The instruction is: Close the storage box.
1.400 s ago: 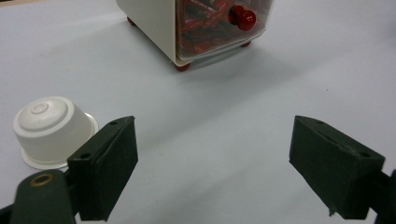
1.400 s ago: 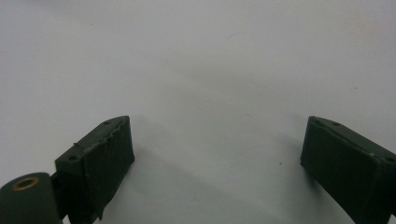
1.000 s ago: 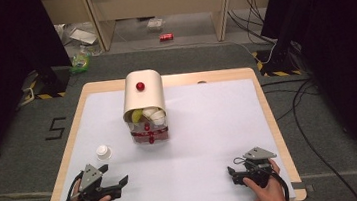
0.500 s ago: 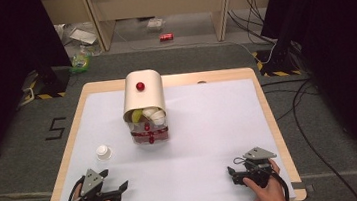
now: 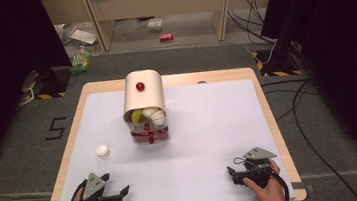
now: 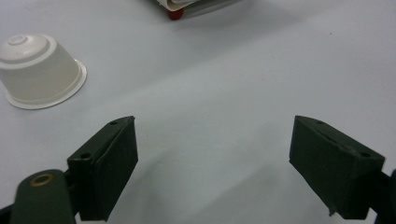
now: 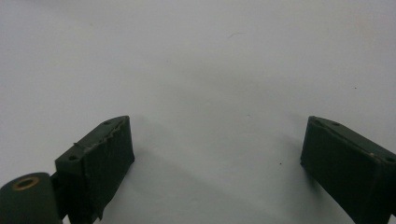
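A beige round-topped container (image 5: 143, 95) with a red knob (image 5: 140, 86) lies at the table's middle; pale and yellow-green items show in its open front, above a clear part with red trim (image 5: 149, 132). A small white cup (image 5: 103, 151) stands upside down to its front left, and it appears again as the cup (image 6: 39, 70) at the upper left of the left gripper view. My left gripper (image 5: 117, 183) rests near the front left edge, open and empty (image 6: 212, 168). My right gripper (image 5: 231, 174) sits at the front right, also open and empty (image 7: 215, 168).
The white table top (image 5: 209, 127) has a wooden rim. A red foot of the container (image 6: 175, 14) shows at the top of the left gripper view. Cables (image 5: 297, 103) run along the floor at the right, and a red can (image 5: 166, 37) lies on the floor behind.
My left gripper has drawn back a little toward the front edge of the table. The right gripper and the objects have stayed put.
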